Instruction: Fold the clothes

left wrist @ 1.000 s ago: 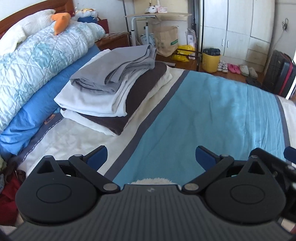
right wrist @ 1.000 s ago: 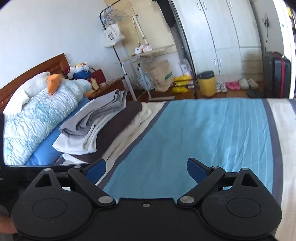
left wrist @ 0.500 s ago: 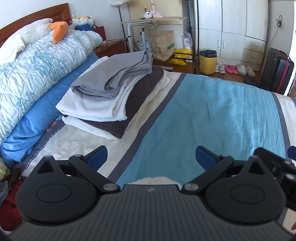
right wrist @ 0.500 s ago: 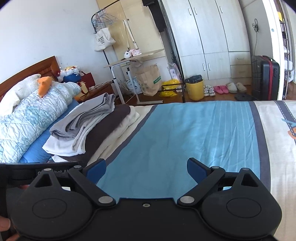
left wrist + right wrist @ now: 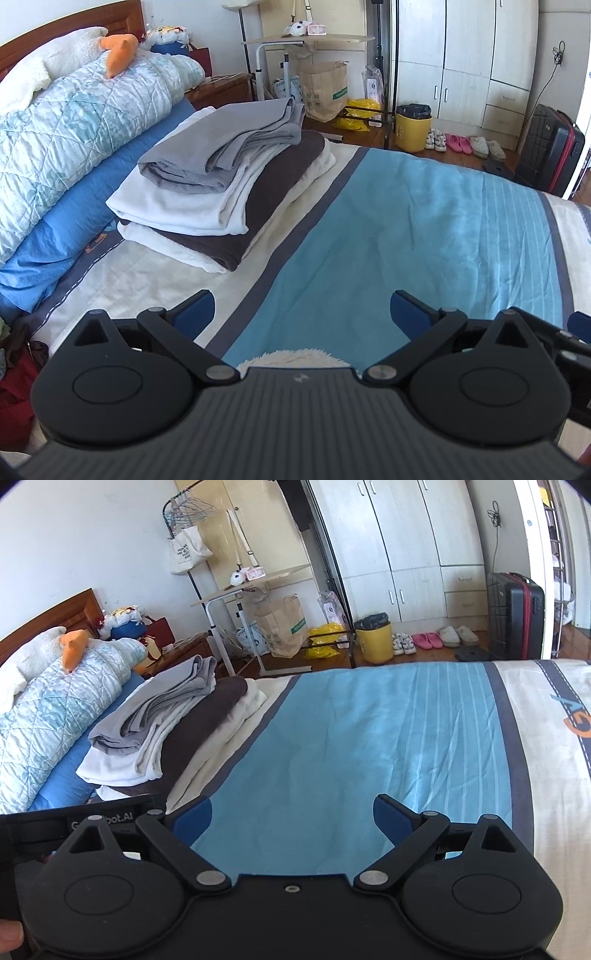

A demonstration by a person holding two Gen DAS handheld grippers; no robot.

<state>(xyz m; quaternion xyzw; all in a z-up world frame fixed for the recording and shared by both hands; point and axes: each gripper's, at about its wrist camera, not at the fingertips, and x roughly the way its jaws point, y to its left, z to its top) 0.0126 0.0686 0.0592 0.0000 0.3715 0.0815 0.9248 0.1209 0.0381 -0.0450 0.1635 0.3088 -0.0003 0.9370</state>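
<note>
A stack of folded clothes (image 5: 221, 192) lies on the bed's left side: a grey piece on top, white under it, then dark brown, then cream. The same stack of clothes (image 5: 166, 731) shows at the left of the right wrist view. My left gripper (image 5: 301, 314) hangs open over the blue bedspread (image 5: 424, 236), nothing between its blue pads. A fluffy white cloth (image 5: 295, 358) peeks out just under its body. My right gripper (image 5: 291, 816) is open too, above the bedspread (image 5: 369, 738) and empty. The left gripper's body (image 5: 74, 827) shows at its left.
A quilted light-blue duvet (image 5: 66, 122) and a blue pillow (image 5: 44, 243) line the left edge. Beyond the bed's foot stand a side table (image 5: 306, 40), a paper bag (image 5: 325, 88), a yellow bin (image 5: 412, 127), shoes, wardrobes (image 5: 461, 55) and a black suitcase (image 5: 550, 155). Red cloth (image 5: 14, 387) lies low left.
Both grippers have drawn back and tilted upward, so more of the room and wardrobes shows. Both stay open. The stack of clothes has not moved.
</note>
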